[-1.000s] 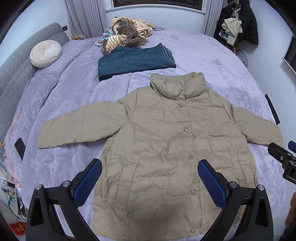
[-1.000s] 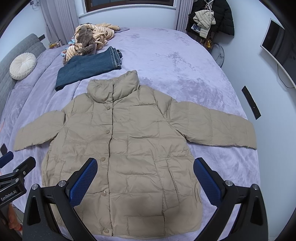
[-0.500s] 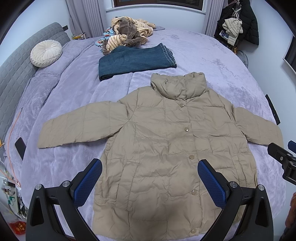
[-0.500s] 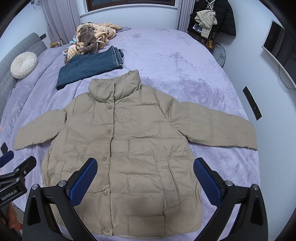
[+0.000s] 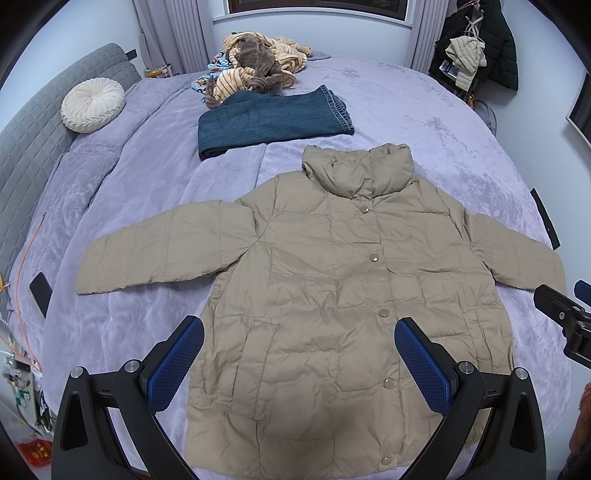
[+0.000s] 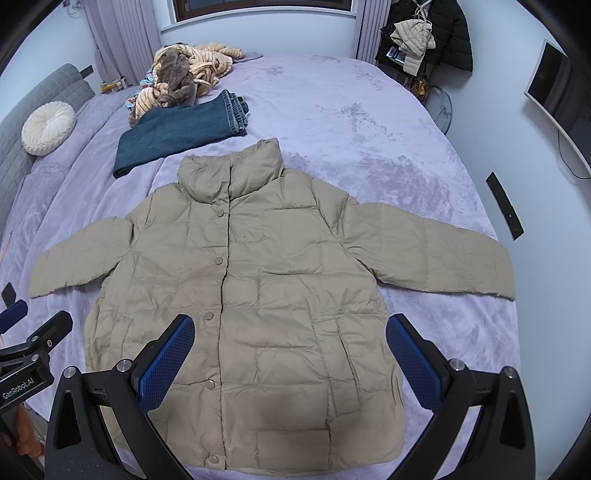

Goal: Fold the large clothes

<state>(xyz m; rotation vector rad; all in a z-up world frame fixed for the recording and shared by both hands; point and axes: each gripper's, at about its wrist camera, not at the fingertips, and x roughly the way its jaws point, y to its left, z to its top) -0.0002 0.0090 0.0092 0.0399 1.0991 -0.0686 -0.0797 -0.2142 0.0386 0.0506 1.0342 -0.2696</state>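
A beige puffer jacket (image 5: pixel 325 288) lies flat and face up on the lavender bed (image 5: pixel 129 184), buttoned, collar away from me, both sleeves spread out to the sides. It also shows in the right wrist view (image 6: pixel 258 288). My left gripper (image 5: pixel 299 358) is open and empty, held above the jacket's lower hem. My right gripper (image 6: pixel 290 354) is open and empty, also above the lower hem. Each gripper shows at the edge of the other's view.
Folded blue jeans (image 5: pixel 269 122) lie beyond the collar. A heap of striped and brown clothes (image 5: pixel 255 70) sits at the far end. A round white cushion (image 5: pixel 92 105) rests by the grey headboard. A phone (image 5: pixel 40 295) lies at the bed's left edge. Coats (image 6: pixel 424 33) hang at the far right.
Both views have shifted only slightly; the jacket lies as before and both grippers stay open.
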